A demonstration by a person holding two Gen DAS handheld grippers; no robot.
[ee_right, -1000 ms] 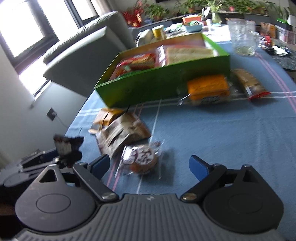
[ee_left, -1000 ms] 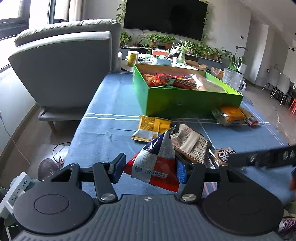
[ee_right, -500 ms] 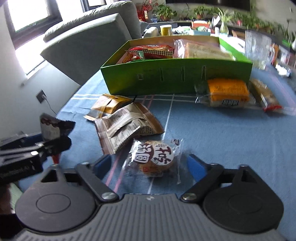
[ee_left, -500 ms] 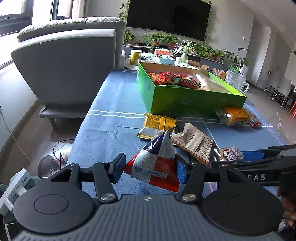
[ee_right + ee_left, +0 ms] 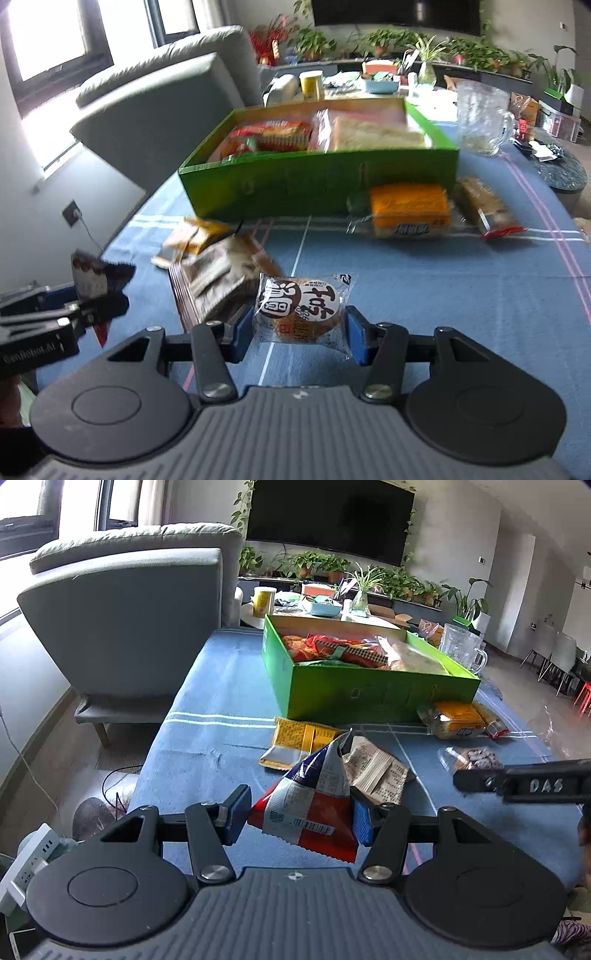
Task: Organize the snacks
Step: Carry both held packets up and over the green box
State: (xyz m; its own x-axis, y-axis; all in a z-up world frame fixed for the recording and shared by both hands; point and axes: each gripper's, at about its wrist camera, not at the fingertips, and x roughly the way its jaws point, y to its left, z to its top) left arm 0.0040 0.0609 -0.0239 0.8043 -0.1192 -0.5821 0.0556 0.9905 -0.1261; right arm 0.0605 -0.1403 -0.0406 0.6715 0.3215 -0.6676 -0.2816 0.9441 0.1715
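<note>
The left tongs (image 5: 299, 814) clamp a red, white and blue snack bag (image 5: 308, 808) above the blue surface (image 5: 207, 753). The right tongs (image 5: 300, 334) grip a round wrapped cake (image 5: 301, 312), lifted near the green box (image 5: 317, 184).

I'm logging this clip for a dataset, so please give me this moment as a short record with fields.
left tool: shut on the red, white and blue snack bag
right tool: shut on the round wrapped cake
green box: open, already holds snacks
loose on blue tablecloth: yellow packet, brown packet, orange cake pack
behind box: glass mug
</note>
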